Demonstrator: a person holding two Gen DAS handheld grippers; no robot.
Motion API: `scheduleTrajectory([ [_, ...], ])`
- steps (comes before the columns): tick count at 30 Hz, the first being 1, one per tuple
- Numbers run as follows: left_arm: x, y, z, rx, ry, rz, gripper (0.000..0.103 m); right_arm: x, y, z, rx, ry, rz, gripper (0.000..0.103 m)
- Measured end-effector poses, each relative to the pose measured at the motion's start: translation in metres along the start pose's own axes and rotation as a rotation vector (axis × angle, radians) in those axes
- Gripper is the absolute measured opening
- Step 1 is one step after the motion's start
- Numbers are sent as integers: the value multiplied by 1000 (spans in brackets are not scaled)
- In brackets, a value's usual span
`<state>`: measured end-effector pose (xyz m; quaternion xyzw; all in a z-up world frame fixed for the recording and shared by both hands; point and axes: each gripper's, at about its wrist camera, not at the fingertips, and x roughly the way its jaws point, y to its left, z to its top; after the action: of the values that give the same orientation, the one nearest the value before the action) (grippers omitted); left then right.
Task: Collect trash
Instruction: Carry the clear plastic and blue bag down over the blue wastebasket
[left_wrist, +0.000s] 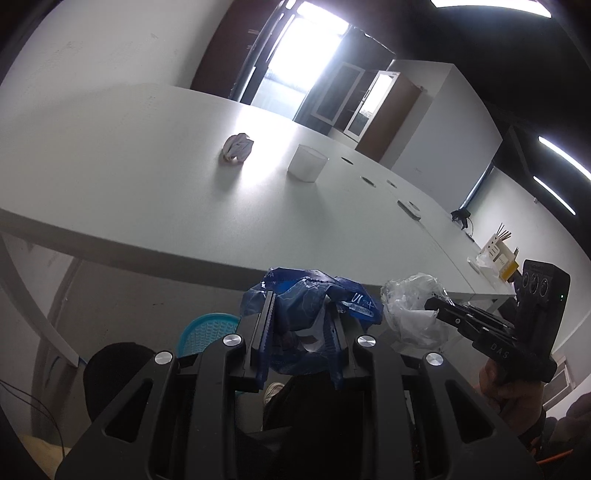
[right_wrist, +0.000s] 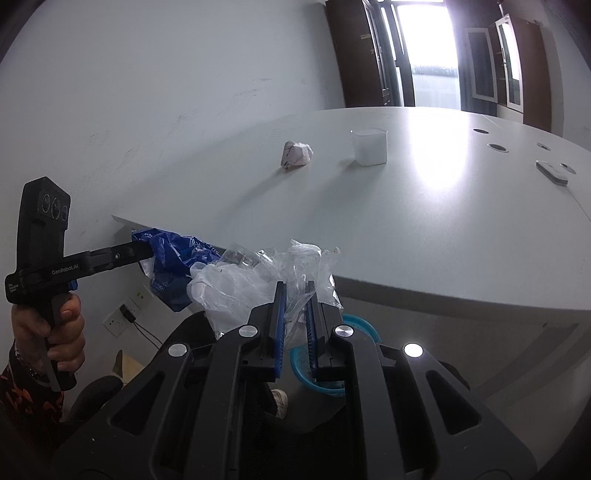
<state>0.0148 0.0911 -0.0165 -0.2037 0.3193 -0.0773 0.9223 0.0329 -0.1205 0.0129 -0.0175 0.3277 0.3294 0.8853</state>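
My left gripper (left_wrist: 299, 314) is shut on a crumpled blue plastic wrapper (left_wrist: 306, 299), held off the table's near edge. In the right wrist view that gripper (right_wrist: 147, 251) reaches in from the left with the blue wrapper (right_wrist: 177, 262). My right gripper (right_wrist: 295, 291) is shut on a clear crumpled plastic bag (right_wrist: 255, 280); the left wrist view shows this gripper (left_wrist: 430, 304) beside the clear bag (left_wrist: 410, 306). A teal bin (right_wrist: 354, 325) stands on the floor below, also visible as the bin (left_wrist: 205, 328). A crumpled paper ball (left_wrist: 238, 147) (right_wrist: 295, 153) lies on the white table (left_wrist: 147, 184).
A white plastic cup (left_wrist: 307, 163) (right_wrist: 369, 146) stands right of the paper ball. A small white device (right_wrist: 552, 171) lies farther right by round cable holes. A box with sticks (left_wrist: 498, 254) sits at the table's far end. A person's hand (right_wrist: 62, 332) holds the left gripper's handle.
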Motion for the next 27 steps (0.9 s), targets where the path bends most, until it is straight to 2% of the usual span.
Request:
scheduleTrajectory([
  [6,9,12,-24,-6,44,33,23,17,1,-25,2,56,-10,9],
  [20,82,53,-63,-83,198,86,23,87,-22,-86,89,237,-58,9],
  [27,123,88,-78,-217,273,97,23,133,-40,-113,153,340,-74,9],
])
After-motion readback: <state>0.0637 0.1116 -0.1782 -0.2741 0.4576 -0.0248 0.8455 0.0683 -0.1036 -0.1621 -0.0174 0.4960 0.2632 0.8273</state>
